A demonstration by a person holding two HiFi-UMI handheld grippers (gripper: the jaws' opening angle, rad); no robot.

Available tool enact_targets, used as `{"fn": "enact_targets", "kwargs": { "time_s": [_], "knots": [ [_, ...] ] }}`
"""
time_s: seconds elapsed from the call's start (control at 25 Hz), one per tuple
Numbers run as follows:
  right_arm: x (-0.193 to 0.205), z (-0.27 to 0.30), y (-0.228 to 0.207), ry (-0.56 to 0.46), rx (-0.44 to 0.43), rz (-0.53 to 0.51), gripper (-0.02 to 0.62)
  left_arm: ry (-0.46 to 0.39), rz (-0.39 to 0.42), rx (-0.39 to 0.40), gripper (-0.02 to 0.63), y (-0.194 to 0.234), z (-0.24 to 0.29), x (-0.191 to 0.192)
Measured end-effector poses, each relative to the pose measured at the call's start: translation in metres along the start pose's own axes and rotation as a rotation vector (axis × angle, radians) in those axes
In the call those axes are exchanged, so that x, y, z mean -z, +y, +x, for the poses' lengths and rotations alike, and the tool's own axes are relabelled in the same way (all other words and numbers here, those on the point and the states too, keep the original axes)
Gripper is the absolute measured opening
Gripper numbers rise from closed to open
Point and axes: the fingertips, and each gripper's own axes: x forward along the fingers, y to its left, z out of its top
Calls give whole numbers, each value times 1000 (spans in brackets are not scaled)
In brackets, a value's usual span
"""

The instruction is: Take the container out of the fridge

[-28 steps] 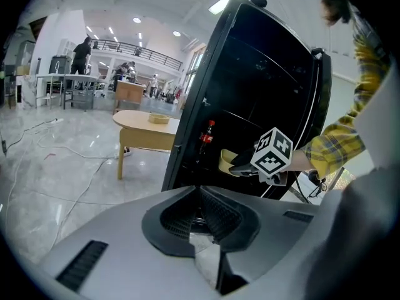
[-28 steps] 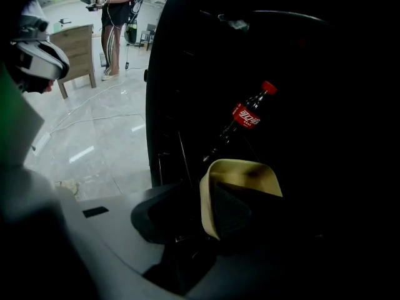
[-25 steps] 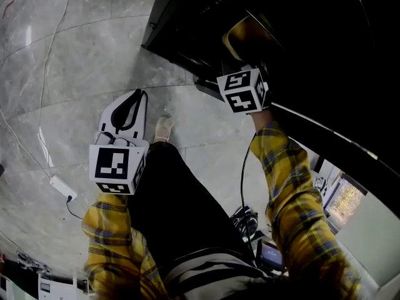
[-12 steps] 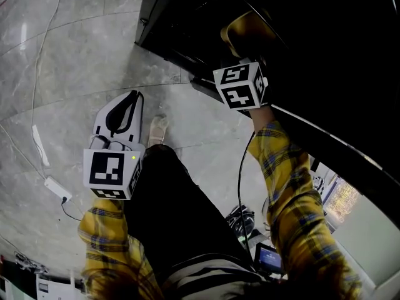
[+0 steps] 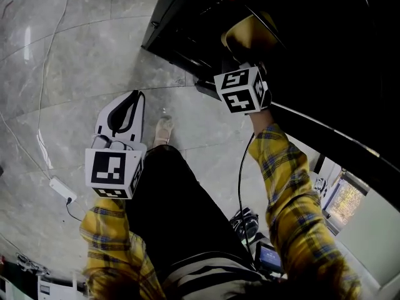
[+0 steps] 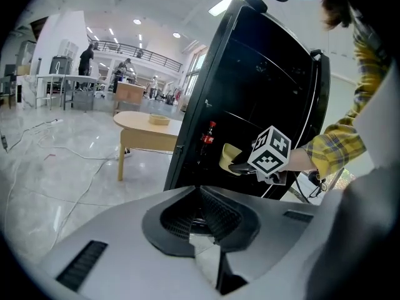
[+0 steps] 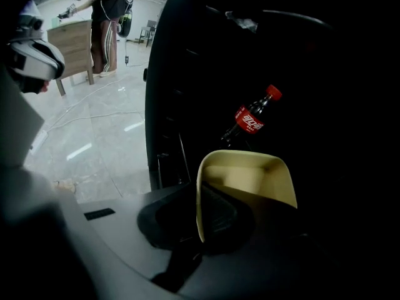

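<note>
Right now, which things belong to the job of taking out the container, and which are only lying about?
Job: container, fridge, right hand-held gripper gripping its rim.
Lying about: red-capped bottle in the fridge, wooden table, power strip on the floor.

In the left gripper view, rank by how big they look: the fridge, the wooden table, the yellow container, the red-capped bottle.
Largest to smallest:
fridge
wooden table
yellow container
red-capped bottle
The container is partly hidden behind the right hand-held gripper.

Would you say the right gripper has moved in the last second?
No: the right gripper, shut on the container, keeps its place against the fridge corner.
</note>
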Motion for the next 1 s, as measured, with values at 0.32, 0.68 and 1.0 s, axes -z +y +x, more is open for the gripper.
{"fn": "enact_targets", "kwargs": {
  "time_s": [0.32,0.68,1.0],
  "knots": [
    [-14,-43,27,-9,-29,8,37,-25,46,7,33,4,-37,-23],
    [-33,-94,57,-43,-54,26,37,-22,72,29,34,-2,-77,-44],
    [-44,-151,89,-67,-89,24,37,-34,91,39,34,-9,-114,-63]
  ]
}}
